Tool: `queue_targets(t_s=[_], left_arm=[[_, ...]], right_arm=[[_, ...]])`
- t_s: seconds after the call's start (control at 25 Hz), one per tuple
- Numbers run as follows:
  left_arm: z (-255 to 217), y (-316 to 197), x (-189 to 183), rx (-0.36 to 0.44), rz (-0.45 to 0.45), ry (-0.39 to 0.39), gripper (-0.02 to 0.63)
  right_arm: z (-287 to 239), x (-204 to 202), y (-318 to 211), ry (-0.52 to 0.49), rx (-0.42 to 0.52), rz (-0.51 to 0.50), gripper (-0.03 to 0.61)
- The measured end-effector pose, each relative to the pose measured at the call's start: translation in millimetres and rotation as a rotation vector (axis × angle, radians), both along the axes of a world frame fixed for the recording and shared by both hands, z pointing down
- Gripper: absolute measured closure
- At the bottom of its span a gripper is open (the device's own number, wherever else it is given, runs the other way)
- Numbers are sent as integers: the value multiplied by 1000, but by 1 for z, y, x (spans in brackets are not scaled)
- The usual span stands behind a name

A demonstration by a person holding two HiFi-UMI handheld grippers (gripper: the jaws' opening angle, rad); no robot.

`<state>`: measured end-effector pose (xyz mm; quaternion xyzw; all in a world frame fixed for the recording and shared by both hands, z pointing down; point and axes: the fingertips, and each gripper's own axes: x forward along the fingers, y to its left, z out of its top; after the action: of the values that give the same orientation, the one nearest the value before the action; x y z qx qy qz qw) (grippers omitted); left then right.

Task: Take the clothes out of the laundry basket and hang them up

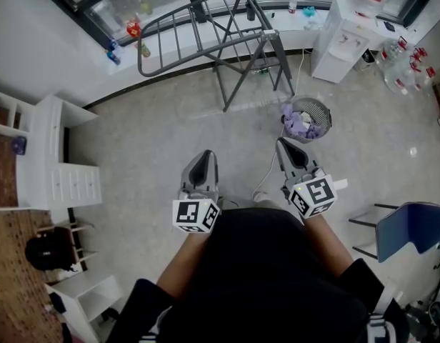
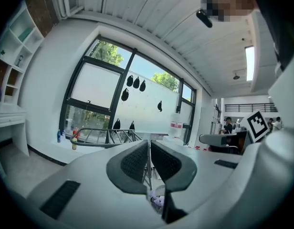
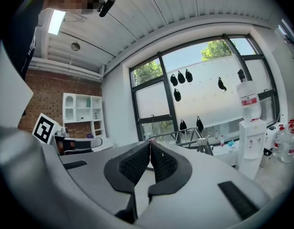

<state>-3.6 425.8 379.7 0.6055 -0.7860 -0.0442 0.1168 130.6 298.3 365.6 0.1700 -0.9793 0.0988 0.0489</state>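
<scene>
Left hand-held gripper (image 1: 204, 156) closed, empty, right hand-held gripper (image 1: 286, 146) same, 1 laundry basket (image 1: 322, 108) w/ clothes (image 1: 299, 126), 1 rack (image 1: 206, 26)

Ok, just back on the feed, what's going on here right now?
A person stands in the room and holds the left gripper and the right gripper out in front, both shut and empty. The laundry basket sits on the floor ahead, near the drying rack, with purple clothes inside. The rack looks bare, so nothing has been picked up or hung yet.

Clothes (image 1: 300, 125) in basket (image 1: 321, 109): kinds indistinct
</scene>
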Motion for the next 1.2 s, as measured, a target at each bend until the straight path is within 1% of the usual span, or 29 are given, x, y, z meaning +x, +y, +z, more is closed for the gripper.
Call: queue_targets(t_s=[0.12, 0.16, 0.2, 0.24, 0.28, 0.32, 0.36, 0.56, 0.72, 0.84, 1.04, 1.2], left_arm=[[2, -2, 3, -2, 6, 4, 606], [3, -3, 4, -5, 8, 6, 602], [5, -4, 5, -11, 11, 12, 552], [7, -5, 6, -17, 12, 17, 449], [8, -6, 6, -24, 11, 19, 386], [9, -7, 7, -31, 7, 18, 377], [11, -7, 7, -35, 2, 17, 373], [15, -11, 15, -39, -15, 22, 371], [16, -15, 19, -52, -29, 31, 371], [21, -20, 16, -71, -18, 31, 371], [37, -38, -3, -96, 10, 42, 371], [50, -82, -22, -100, 66, 52, 371]], right_arm=[[3, 4, -6, 2, -5, 11, 577], [5, 5, -8, 4, -13, 13, 539], [7, 8, -10, 8, -22, 19, 493], [8, 11, -14, 12, -29, 29, 453], [10, 15, -18, 19, -33, 40, 406], [13, 19, -23, 25, -37, 49, 375], [15, 24, -26, 29, -42, 56, 362], [27, 43, -38, 25, -80, 70, 360], [41, 60, -49, 29, -116, 108, 360], [58, 68, -60, 39, -161, 140, 360], [78, 71, -78, 65, -191, 201, 360], [85, 65, -106, 97, -193, 263, 360]])
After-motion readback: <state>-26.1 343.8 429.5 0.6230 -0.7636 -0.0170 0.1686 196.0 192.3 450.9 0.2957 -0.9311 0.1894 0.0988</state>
